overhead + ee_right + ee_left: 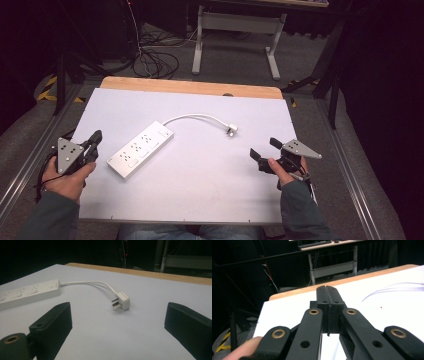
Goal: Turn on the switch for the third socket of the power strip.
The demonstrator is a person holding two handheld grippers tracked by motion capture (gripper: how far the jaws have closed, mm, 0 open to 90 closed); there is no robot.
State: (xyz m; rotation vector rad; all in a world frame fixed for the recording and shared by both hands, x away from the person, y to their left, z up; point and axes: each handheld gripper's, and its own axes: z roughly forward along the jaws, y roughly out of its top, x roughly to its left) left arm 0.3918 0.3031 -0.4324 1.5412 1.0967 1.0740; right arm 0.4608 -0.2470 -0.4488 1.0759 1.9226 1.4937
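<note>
A white power strip (pixel 140 149) lies slantwise on the white table sheet (pixel 200 170), left of centre. Its white cable (pixel 192 118) curves right to a white three-pin plug (pixel 231 130) lying on its side. My left gripper (pixel 95 140) rests at the table's left edge, jaws pressed together with nothing between them (pixel 327 291). My right gripper (pixel 264 148) hovers at the right side, jaws wide apart and empty. In the right gripper view the plug (pixel 121 301) sits ahead between the two black jaws, with the power strip (pixel 27 293) at left.
A wooden table edge (pixel 190 87) borders the far side. Beyond it stand a grey desk frame (pixel 235 30) and loose cables (pixel 150 62) on the floor. Metal rails (pixel 350 170) run along both sides of the table.
</note>
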